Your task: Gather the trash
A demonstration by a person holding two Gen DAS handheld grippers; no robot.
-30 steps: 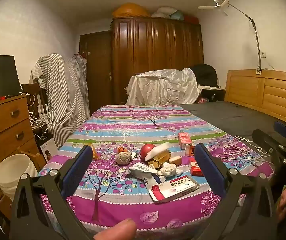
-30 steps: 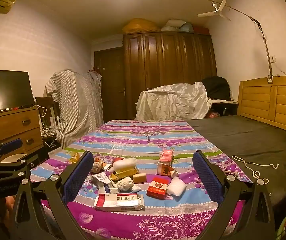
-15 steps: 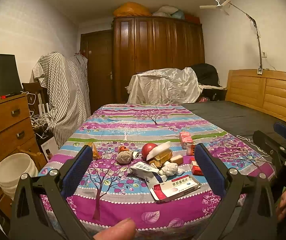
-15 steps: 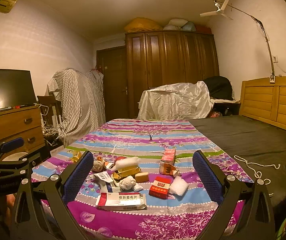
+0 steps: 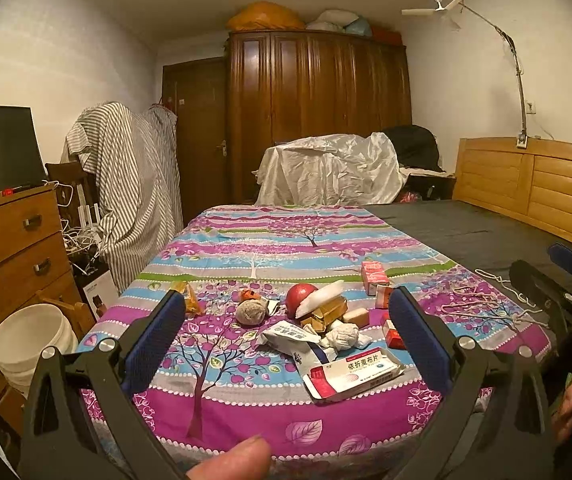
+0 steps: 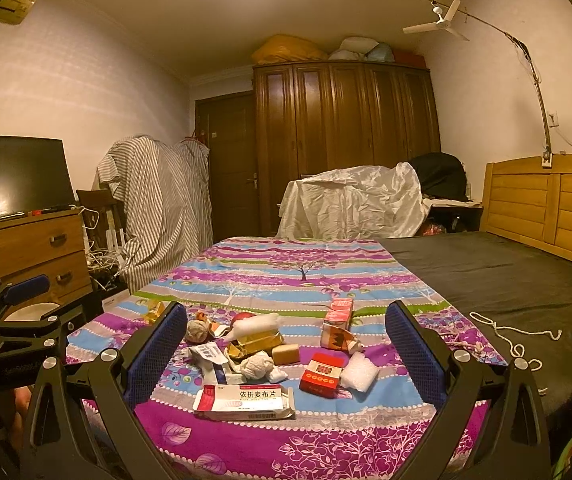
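Trash pile [image 6: 270, 352] on near end of bed [image 6: 506, 276]; both grippers [image 5: 286, 344] [image 6: 286, 356] held short, fingers wide apart. Start with nearest pill box [image 6: 246, 398]: approach low, clamp across narrow width.

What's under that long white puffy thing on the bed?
The white foam piece lies on top of a crumpled gold wrapper, with a red apple behind it. Whatever is beneath the wrapper is covered.
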